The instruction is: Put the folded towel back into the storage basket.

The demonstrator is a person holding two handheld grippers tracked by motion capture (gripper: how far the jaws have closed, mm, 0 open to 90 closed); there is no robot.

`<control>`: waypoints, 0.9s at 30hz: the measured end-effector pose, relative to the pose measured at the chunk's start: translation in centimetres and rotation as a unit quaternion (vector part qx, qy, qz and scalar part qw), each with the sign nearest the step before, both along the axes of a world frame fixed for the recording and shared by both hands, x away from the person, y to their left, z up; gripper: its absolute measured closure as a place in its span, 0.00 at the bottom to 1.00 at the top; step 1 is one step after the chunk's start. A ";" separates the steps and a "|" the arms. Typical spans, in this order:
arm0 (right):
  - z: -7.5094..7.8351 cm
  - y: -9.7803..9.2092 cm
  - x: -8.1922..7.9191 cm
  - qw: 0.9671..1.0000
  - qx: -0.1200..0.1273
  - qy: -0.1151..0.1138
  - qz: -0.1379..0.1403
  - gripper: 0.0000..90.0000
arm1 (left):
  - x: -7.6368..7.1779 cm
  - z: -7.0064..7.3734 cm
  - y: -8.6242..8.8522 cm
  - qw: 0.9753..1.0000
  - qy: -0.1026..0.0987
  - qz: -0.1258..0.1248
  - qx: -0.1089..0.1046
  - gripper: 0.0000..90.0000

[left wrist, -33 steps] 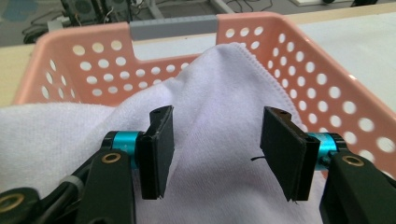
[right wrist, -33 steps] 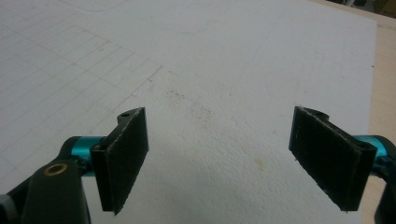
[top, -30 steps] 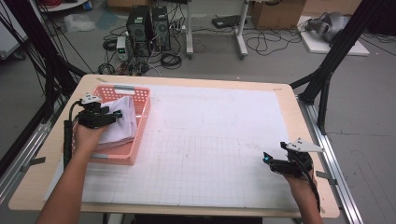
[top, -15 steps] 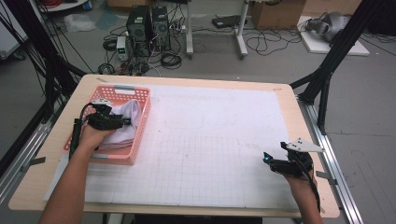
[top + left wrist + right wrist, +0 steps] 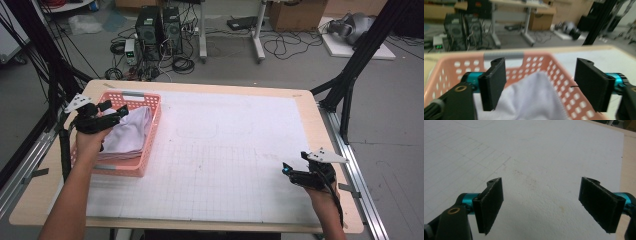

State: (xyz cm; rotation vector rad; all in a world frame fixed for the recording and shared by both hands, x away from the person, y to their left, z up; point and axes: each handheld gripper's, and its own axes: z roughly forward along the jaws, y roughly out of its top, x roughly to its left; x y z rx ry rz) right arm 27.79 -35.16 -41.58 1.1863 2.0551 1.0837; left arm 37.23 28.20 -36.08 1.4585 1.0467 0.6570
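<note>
White cloth (image 5: 127, 136) lies folded in the pink basket (image 5: 151, 131) at the tabletop's (image 5: 235, 100) left, with my left gripper (image 5: 107, 116) poised over it.

I judge the step in hand to be the reach for the cloth, with the grasp not yet made. In the left gripper view, a raised peak of the cloth (image 5: 534, 100) sits between the two black fingers (image 5: 492, 83), which stand wide apart and hold nothing; whether the left one touches the fabric I cannot tell. The next move, as I see it, calls for lowering a little and closing on that peak without catching the basket wall. My right gripper (image 5: 292, 172) rests well apart at the tabletop's right edge, its fingers (image 5: 489, 203) spread wide and empty above the gridded white mat (image 5: 536, 157).
</note>
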 end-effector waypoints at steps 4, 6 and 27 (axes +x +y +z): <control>0.1 0.0 -0.1 1.000 0.004 -0.005 -0.002 0.21 | -1.6 0.6 -1.3 0.999 -0.020 -0.025 -0.004 0.22; 0.1 0.1 -0.1 1.000 0.010 -0.008 -0.004 0.21 | -2.0 0.6 -2.2 0.999 -0.022 -0.039 -0.006 0.22; 0.2 0.3 -0.3 0.999 0.026 -0.025 -0.007 0.21 | -5.4 -0.6 -13.8 0.980 -0.030 -0.195 0.007 0.24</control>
